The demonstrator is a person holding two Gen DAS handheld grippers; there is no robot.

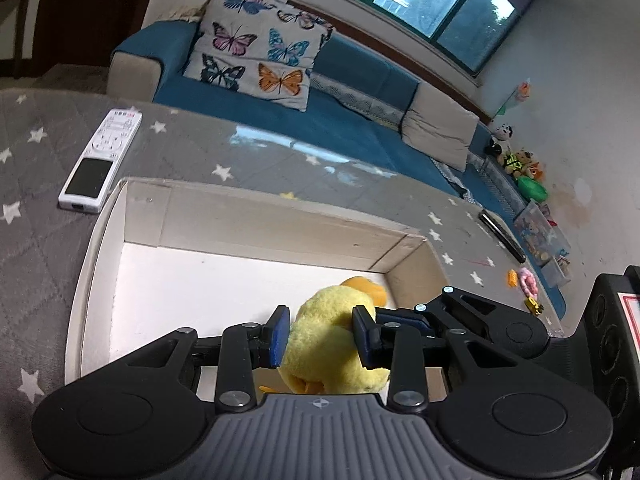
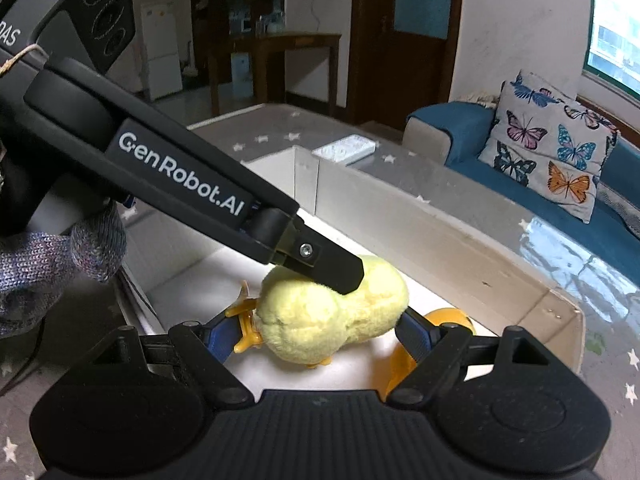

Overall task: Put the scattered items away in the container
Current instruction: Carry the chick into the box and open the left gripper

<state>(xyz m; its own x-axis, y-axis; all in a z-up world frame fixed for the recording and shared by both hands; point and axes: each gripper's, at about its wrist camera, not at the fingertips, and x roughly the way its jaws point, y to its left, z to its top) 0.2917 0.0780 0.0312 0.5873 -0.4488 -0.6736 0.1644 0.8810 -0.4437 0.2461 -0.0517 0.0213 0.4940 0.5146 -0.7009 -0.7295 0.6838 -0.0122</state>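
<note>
Left gripper [image 1: 321, 334]: matte black linkage arms with round silver pivot pins, blue pads [image 1: 279, 336] on the finger faces, ribbed grey body behind them carrying a small crosshair mark. One finger bears white "GenRobot.AI" lettering and a silver screw near its tip. Right gripper [image 2: 316, 338]: same black linkage, blue pads, ribbed dark body. A grey knitted glove [image 2: 60, 256] covers the hand behind the left gripper.
</note>
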